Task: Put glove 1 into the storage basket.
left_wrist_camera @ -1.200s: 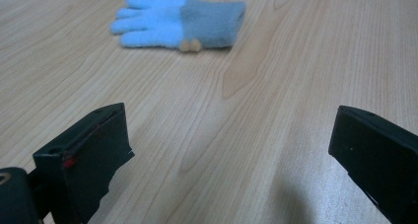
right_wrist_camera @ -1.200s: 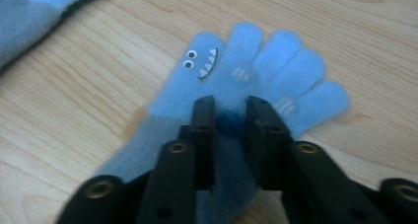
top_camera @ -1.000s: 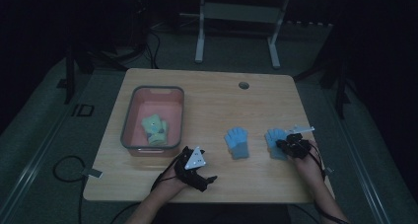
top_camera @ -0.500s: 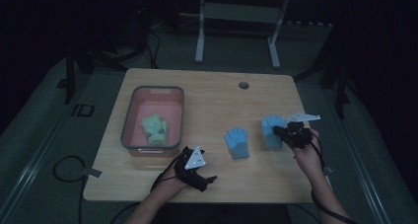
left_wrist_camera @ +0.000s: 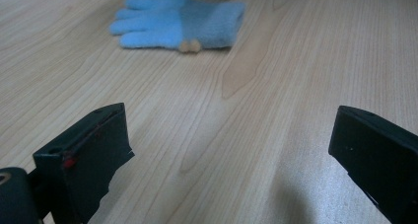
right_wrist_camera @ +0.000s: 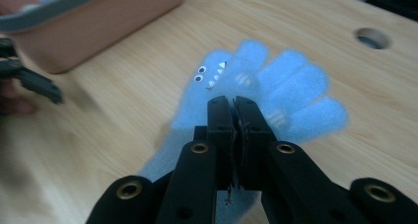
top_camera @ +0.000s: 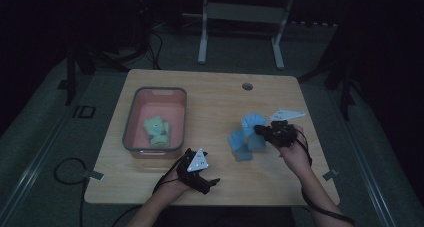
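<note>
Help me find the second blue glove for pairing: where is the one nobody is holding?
In the high view the loose glove lies flat on the table, right of centre, just left of the right gripper with its lifted glove.

A dim lab: metal stand (top_camera: pixel 240 24), floor cables (top_camera: pixel 65 169) (recording rig).

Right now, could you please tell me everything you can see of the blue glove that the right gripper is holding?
The blue glove looks like soft fleece, light blue, with spread fingers and a small face of white eyes and teeth on it. The right gripper has its black jaws shut on the cuff end, holding it lifted above the wooden table. In the high view it hangs beside a second blue glove lying flat.
</note>
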The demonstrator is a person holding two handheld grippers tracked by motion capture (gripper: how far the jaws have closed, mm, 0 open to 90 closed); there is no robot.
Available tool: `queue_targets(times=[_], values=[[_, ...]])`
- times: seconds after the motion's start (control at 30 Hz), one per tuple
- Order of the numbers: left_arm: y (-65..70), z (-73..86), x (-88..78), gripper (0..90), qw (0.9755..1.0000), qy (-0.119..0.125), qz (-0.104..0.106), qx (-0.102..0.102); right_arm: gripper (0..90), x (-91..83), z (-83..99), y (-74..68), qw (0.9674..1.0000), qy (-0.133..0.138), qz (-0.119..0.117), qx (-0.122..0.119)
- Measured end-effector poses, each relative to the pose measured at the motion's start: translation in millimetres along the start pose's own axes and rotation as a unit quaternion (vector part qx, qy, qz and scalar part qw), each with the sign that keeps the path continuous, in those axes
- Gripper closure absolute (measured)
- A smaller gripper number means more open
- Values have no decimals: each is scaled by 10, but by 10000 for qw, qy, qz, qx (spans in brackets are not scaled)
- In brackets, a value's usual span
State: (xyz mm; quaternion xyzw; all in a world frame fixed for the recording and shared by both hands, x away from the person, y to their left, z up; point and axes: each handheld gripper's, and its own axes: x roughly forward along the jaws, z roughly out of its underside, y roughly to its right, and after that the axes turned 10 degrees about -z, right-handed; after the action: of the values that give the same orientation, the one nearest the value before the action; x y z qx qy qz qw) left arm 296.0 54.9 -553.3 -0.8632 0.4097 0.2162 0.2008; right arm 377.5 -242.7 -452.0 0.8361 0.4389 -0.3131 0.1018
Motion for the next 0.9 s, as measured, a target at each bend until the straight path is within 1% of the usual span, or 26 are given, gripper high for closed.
queue_targets(times=[0.07,0.2,0.4,0.47,0.6,0.9], values=[[-2,0,0,17,10000,-1,-4,1,866,61,-15,-45,10000,-57,-46,-46],[0,-2,2,17,10000,1,-3,3,866,187,-12,-104,9998,-128,-116,-38],[-1,-4,-3,17,10000,9,-13,9,865,369,49,-143,9993,-260,-256,-8],[0,-4,-5,17,10000,13,-15,7,865,425,77,-138,9991,-345,-263,-18],[2,-2,-3,17,10000,17,-3,8,862,514,149,-102,9983,-492,-308,33],[0,2,-2,17,10000,20,6,-8,855,706,308,-4,9960,-832,-279,166]])
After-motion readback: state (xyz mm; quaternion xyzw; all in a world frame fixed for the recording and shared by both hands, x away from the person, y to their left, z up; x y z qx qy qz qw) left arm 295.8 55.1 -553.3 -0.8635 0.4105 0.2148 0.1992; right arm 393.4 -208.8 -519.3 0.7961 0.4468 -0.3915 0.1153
